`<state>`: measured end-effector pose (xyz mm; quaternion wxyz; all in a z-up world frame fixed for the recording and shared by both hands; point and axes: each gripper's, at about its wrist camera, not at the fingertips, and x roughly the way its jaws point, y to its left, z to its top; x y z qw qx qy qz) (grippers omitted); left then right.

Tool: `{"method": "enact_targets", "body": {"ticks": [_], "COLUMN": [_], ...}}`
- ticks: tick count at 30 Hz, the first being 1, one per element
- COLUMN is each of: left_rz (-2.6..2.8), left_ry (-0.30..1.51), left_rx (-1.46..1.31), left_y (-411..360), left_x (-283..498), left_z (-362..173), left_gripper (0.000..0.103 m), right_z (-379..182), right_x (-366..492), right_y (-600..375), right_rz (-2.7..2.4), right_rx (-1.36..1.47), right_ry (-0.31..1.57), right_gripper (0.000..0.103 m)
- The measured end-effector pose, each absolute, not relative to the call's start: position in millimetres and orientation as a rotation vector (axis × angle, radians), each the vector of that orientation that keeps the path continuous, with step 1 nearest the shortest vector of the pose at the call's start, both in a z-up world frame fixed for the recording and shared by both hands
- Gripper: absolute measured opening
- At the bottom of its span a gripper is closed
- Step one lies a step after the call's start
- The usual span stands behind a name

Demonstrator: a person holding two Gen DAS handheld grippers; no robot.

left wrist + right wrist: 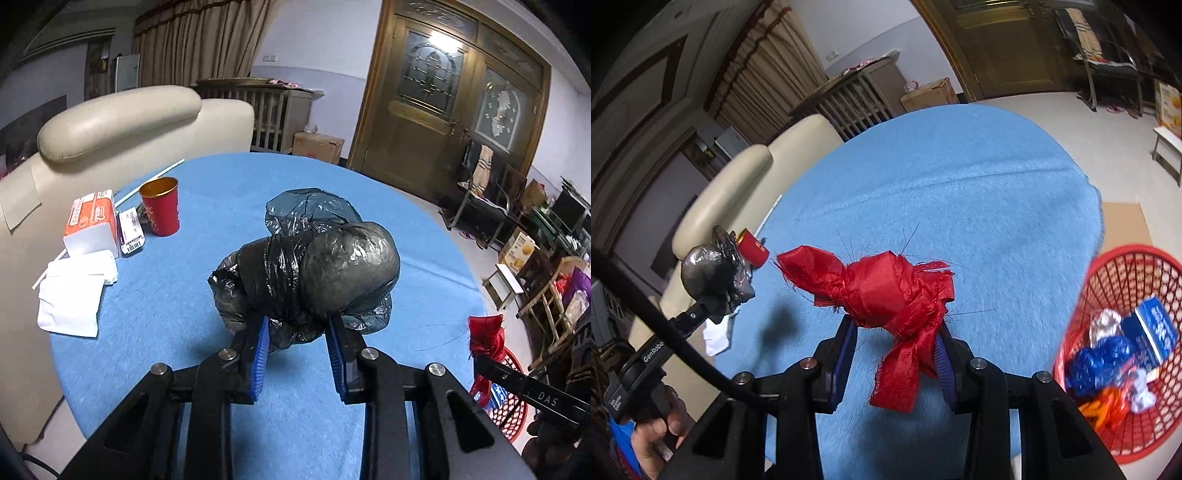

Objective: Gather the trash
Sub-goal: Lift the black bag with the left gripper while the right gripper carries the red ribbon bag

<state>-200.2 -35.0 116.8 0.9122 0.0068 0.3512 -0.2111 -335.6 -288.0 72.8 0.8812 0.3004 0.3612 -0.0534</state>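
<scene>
The left gripper (297, 328) is clamped on a wadded black plastic bag (314, 269) held above the middle of the blue-covered round tabletop (229, 192). The right gripper (897, 332) is clamped on a knotted red fabric strip (886, 291) above the tabletop, near its right edge, beside which stands a red mesh plastic basket (1126, 266) holding crumpled wrappers (1108, 358).

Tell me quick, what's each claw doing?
Left claw: closed on the black bag bundle.
Right claw: closed on the knotted red cloth.
</scene>
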Motion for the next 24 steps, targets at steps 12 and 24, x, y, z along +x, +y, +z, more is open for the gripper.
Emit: {"method": "enact_targets", "body": {"ticks": [12,24], "left_rz": [-0.449,-0.485], "left_ry": [0.697,0.724], "left_rx": [0.073,0.108], "left_y": [-51,-75], "left_x": [-217,-226], "left_z": [128,119], "left_gripper": [0.03,0.03], "right_z": [52,42], "right_x": [-366,-387], "right_y": [-312,-324], "right_rz": [-0.103,-0.13], "right_rx": [0.782,0.852], "right_ry": [0.714,0.702], "right_gripper": [0.043,0.043]}}
